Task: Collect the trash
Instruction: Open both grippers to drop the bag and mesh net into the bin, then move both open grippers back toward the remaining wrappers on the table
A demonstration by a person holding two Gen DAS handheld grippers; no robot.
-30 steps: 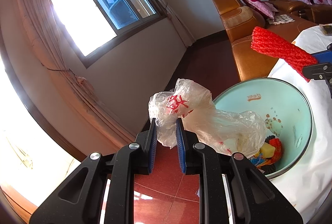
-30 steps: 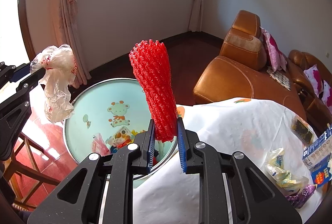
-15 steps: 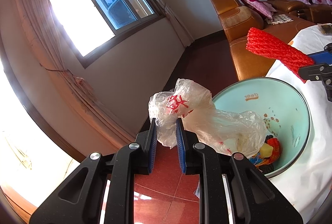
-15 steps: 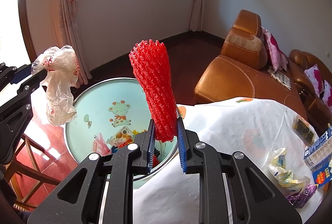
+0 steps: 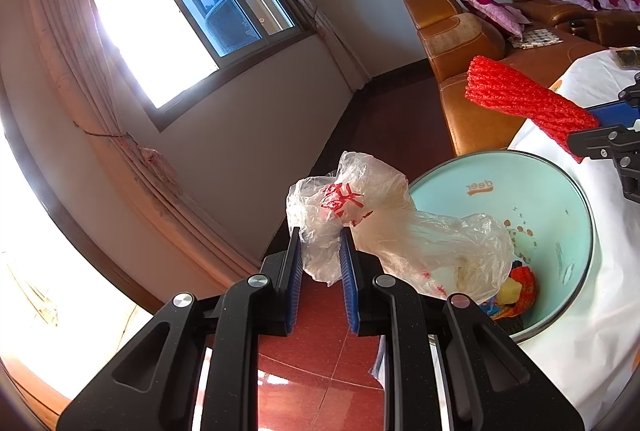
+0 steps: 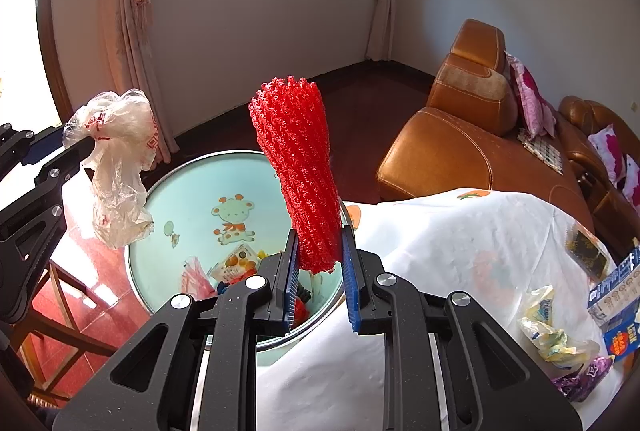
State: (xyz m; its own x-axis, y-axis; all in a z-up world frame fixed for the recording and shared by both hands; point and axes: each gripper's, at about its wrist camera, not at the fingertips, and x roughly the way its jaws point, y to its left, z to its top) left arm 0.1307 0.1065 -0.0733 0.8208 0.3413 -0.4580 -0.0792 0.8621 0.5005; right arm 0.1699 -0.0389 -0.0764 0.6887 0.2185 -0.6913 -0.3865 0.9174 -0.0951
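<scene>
My left gripper (image 5: 319,243) is shut on a crumpled clear plastic bag (image 5: 384,227) with red print; the bag hangs over the left rim of a light-blue bin (image 5: 560,191). It also shows in the right wrist view (image 6: 116,167). My right gripper (image 6: 318,251) is shut on a red foam net sleeve (image 6: 298,167), held upright above the bin (image 6: 188,199), near its right rim. The sleeve also shows in the left wrist view (image 5: 524,99). The bin holds several wrappers (image 6: 236,263).
A table with a white cloth (image 6: 460,251) stands right of the bin, with wrappers (image 6: 552,339) and a blue box (image 6: 616,291) at its right edge. A brown leather sofa (image 6: 460,147) is behind. A wooden chair (image 6: 60,315) stands at the left on the red floor.
Both grippers have shifted slightly with their loads; the bin looks a little closer in both views. Both grips are unchanged.
</scene>
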